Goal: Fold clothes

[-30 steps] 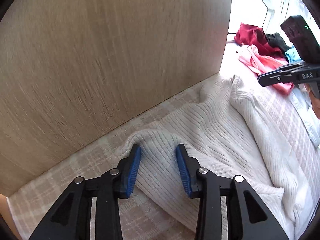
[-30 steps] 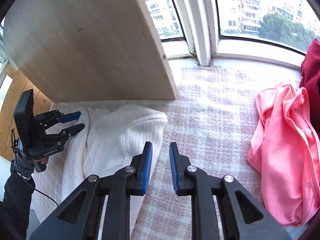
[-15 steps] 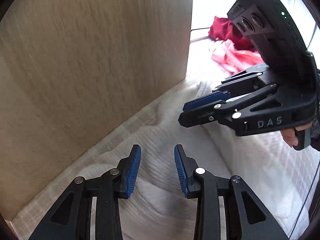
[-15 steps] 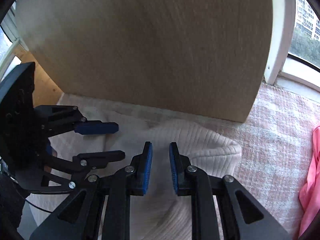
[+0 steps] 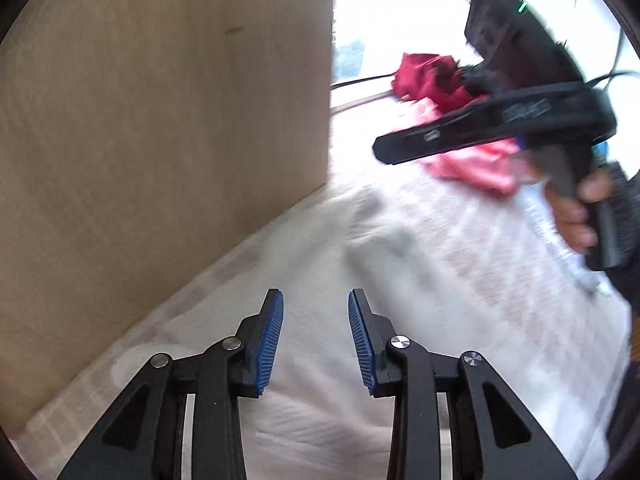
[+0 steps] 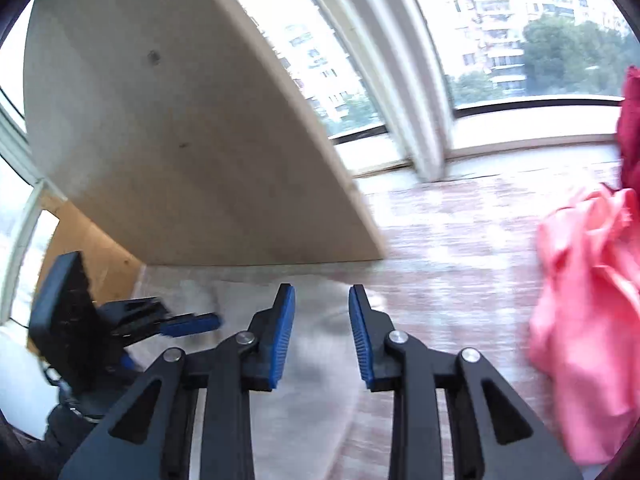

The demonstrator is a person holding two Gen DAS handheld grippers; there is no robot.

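Note:
A white ribbed sweater [image 5: 420,280] lies on the checked cover beside a wooden panel. My left gripper [image 5: 316,300] hovers just over its near part, open, with nothing between the pads. In the right wrist view the left gripper [image 6: 200,322] shows at the lower left. My right gripper [image 6: 322,296] is above the sweater's [image 6: 320,380] rounded end. Its jaws are opening and nothing is between them. From the left wrist view, the right gripper [image 5: 384,150] hangs blurred in the air at the upper right, held by a hand [image 5: 572,216].
A tall wooden panel [image 5: 160,140] stands close along the sweater's far side. A pink garment [image 6: 588,300] and a dark red one [image 5: 428,80] are heaped on the pink checked cover [image 6: 460,240] to the right. A window sill [image 6: 520,148] runs behind them.
The right gripper has drawn back up and to the right, away from the sweater, and its jaws have widened. The left gripper has shifted along the sweater, still open the same amount.

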